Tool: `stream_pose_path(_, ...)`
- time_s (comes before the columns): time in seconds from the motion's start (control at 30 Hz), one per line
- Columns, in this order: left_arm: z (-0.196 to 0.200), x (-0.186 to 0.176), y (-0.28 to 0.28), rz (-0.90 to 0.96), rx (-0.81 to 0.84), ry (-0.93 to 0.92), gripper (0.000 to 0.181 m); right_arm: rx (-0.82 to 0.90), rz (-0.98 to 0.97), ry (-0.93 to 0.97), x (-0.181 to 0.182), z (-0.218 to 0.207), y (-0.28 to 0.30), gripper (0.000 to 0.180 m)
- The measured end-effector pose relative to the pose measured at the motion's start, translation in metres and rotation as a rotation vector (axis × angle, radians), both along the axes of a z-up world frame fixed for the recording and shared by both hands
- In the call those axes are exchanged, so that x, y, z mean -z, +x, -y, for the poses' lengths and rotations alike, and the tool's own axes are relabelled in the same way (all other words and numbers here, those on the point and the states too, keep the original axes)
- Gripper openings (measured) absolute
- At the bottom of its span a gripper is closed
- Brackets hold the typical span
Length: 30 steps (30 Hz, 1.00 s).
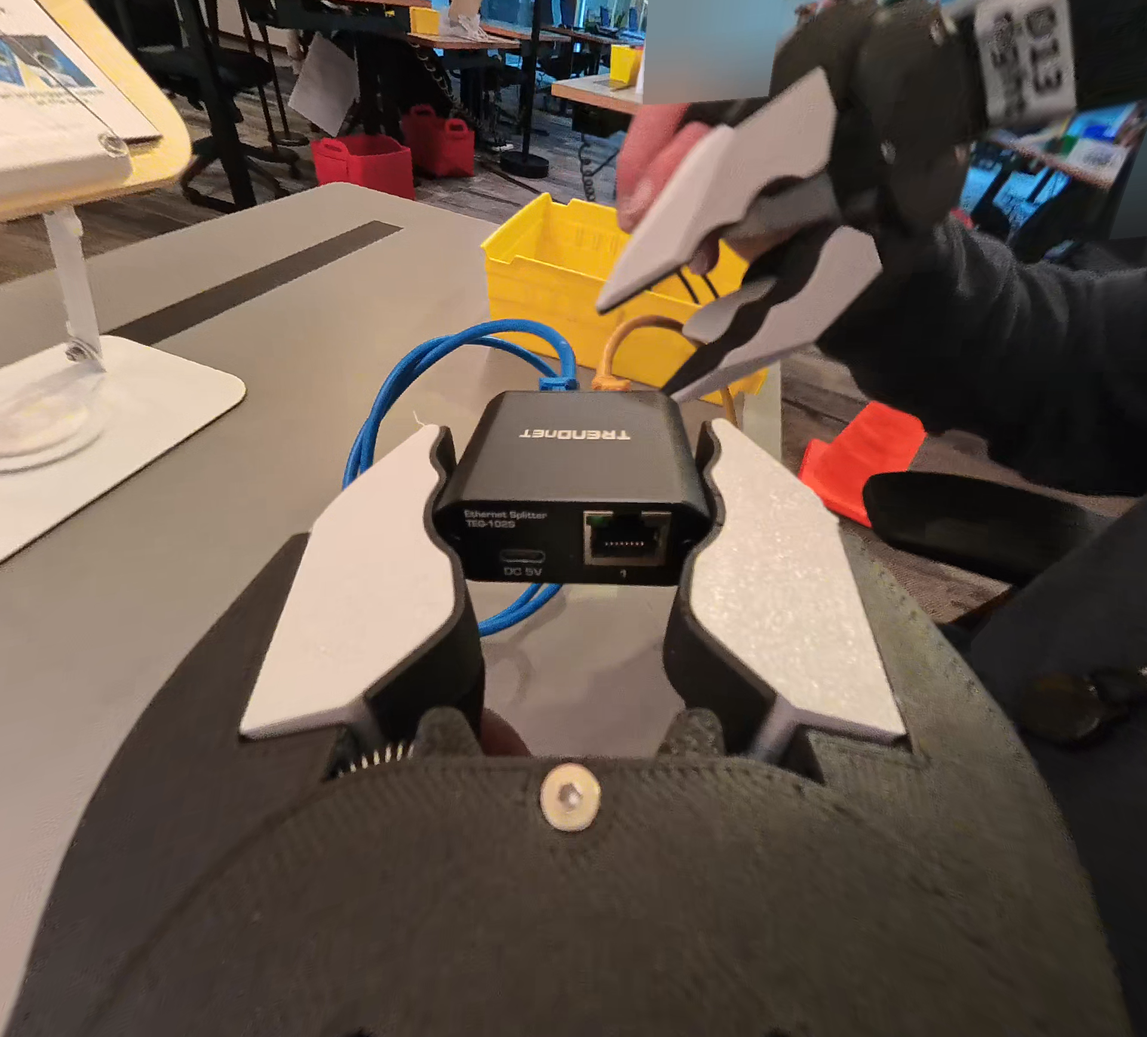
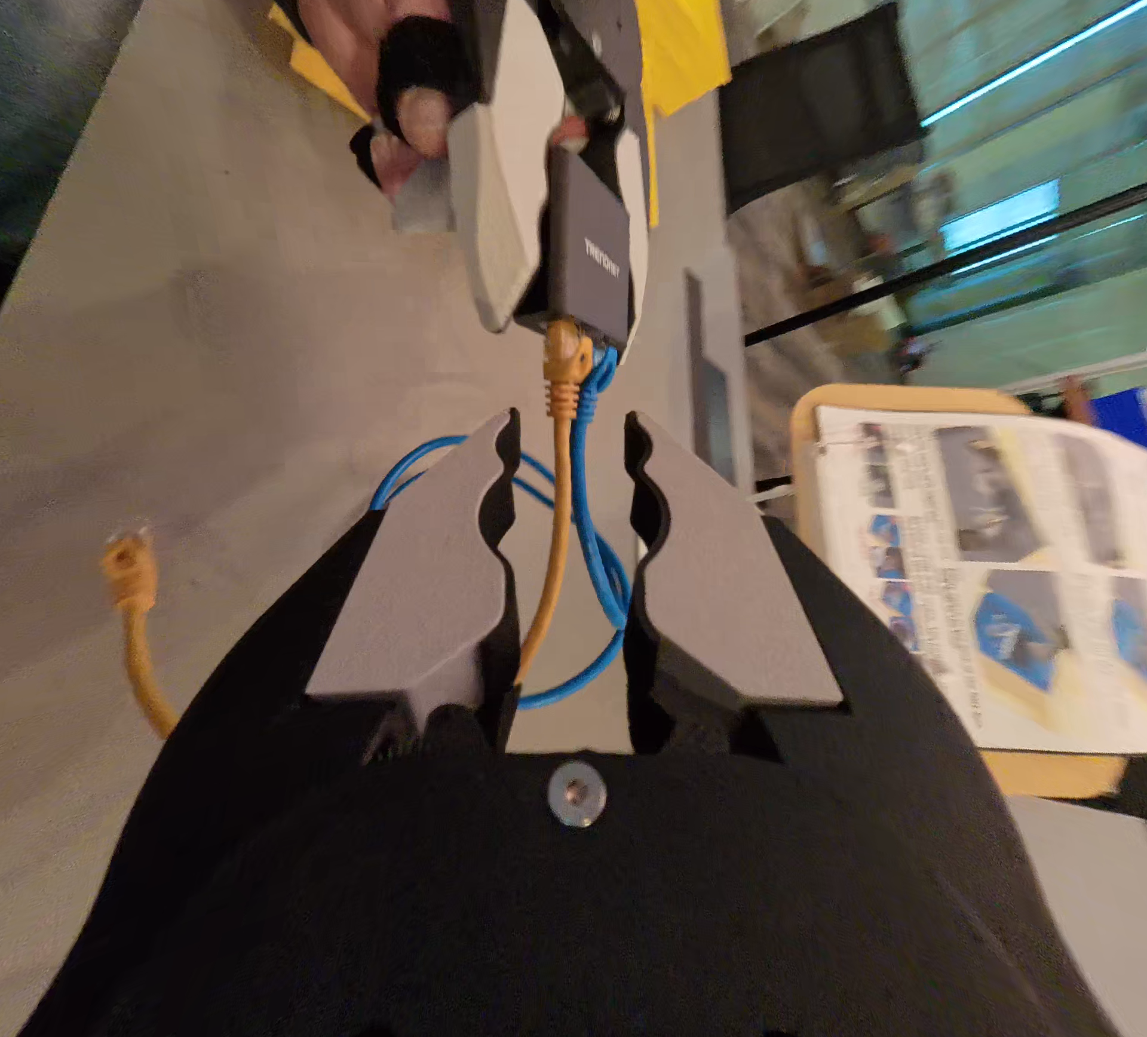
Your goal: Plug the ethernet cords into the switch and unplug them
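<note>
Gripping the black switch (image 1: 571, 486) by its sides, the left tool (image 1: 571, 448) holds it above the grey table (image 1: 260, 511). Blue cord (image 2: 589, 511) and orange cord (image 2: 558, 486) sit plugged in at its far end, trailing between the fingers of the right tool (image 2: 571, 417), which gapes empty just short of both plugs.

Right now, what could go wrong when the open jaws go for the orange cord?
1. The orange cord and blue cord run side by side between the right gripper jaws, so closing could pinch both.
2. Pulling might tug the switch out of the left gripper, which only clamps its sides.
3. The blue cord loops under the switch and might snag.
</note>
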<state>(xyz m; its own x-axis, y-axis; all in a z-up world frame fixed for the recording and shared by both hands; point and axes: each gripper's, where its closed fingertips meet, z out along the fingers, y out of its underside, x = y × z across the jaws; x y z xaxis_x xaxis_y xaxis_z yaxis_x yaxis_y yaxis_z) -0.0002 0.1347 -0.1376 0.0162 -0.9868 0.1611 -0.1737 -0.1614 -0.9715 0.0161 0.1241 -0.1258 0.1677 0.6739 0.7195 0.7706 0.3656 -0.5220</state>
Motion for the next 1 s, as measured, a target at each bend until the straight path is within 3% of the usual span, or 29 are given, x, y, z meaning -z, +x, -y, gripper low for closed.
stream_pose_path(0.3,0.011,-0.007,0.007,0.033,0.049,-0.147,0.073,-0.017,0.047,0.273,-0.006,0.004,-0.016,0.021)
stream_pose_path(0.37,0.013,-0.007,0.008,0.033,0.056,-0.157,0.073,-0.036,0.054,0.275,-0.006,0.004,-0.018,0.014)
stream_pose_path(1.0,0.013,-0.007,0.009,0.037,0.064,-0.21,0.073,-0.06,0.181,0.261,-0.001,0.006,-0.019,0.009)
